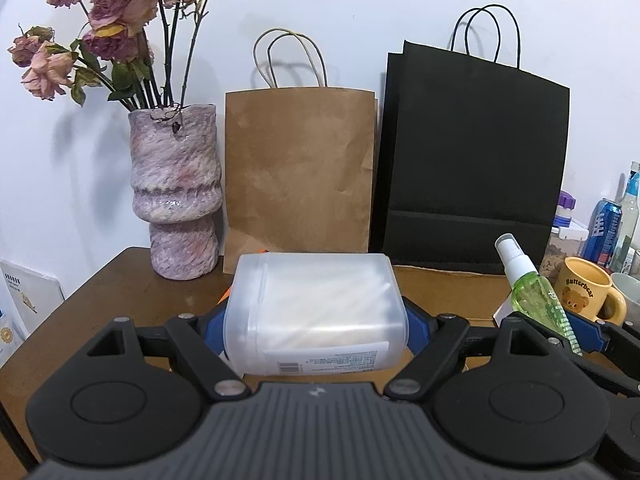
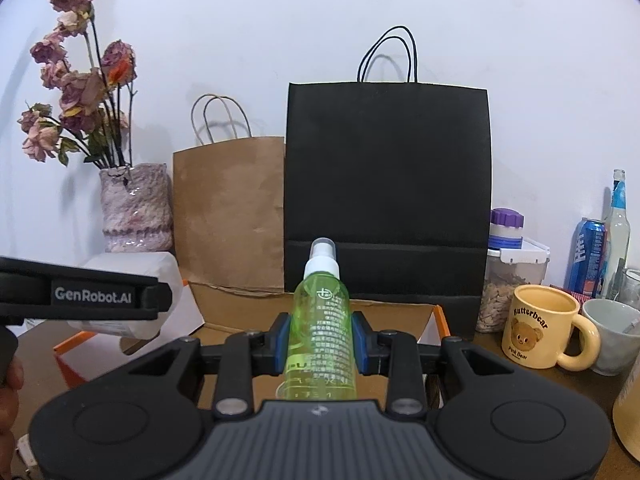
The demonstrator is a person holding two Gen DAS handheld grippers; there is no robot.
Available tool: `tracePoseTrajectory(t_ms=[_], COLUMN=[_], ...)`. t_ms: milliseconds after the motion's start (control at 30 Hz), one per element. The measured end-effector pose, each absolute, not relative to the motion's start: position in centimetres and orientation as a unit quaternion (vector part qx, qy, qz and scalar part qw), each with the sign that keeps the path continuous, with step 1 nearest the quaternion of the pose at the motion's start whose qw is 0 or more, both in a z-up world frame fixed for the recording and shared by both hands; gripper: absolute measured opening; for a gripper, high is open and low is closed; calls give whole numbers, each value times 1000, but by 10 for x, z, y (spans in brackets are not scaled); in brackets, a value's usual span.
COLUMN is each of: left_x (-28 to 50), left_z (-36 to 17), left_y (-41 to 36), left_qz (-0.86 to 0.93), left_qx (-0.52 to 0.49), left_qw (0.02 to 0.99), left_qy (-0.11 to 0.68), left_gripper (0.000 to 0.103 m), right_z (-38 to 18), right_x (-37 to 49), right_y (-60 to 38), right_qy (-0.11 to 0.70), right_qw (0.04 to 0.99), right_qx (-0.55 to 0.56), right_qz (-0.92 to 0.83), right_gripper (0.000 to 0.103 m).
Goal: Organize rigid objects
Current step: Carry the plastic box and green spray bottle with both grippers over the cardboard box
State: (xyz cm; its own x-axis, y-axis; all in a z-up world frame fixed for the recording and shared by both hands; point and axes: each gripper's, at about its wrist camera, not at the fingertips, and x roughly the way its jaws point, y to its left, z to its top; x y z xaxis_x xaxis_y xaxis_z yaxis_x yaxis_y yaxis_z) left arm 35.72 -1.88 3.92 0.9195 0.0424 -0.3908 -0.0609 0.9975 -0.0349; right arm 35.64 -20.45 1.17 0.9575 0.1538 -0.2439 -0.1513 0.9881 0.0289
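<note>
My left gripper [image 1: 316,328] is shut on a translucent white plastic box [image 1: 316,316] with a label, held above the brown table in front of the brown paper bag [image 1: 300,172]. My right gripper [image 2: 320,340] is shut on a green spray bottle [image 2: 322,328] with a white nozzle, held upright over an open cardboard box [image 2: 312,312] facing the black paper bag [image 2: 388,188]. The spray bottle [image 1: 536,296] and the right gripper also show at the right of the left wrist view. The left gripper and its white box [image 2: 132,296] show at the left of the right wrist view.
A pink vase [image 1: 176,196] of dried roses stands at the back left. At the right stand a yellow bear mug [image 2: 548,328], a grey cup [image 2: 612,332], a blue can [image 2: 588,256], a glass bottle [image 2: 618,232] and a seed container [image 2: 504,288] with a purple-capped jar on it.
</note>
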Motion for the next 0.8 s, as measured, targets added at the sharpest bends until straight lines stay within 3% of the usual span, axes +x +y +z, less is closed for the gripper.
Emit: tracePoseTrajectory(t_ms=[800], left_x=[408], left_z=[24], left_y=[-16], left_qz=[33], left_qx=[-4], left_qw=[975], left_qy=[218], left_gripper=[84], right_z=[1], right_x=[400], right_y=[-209], right_qy=[166], right_qw=[983], right_qx=[6], right_qz=[73], right_gripper=[31])
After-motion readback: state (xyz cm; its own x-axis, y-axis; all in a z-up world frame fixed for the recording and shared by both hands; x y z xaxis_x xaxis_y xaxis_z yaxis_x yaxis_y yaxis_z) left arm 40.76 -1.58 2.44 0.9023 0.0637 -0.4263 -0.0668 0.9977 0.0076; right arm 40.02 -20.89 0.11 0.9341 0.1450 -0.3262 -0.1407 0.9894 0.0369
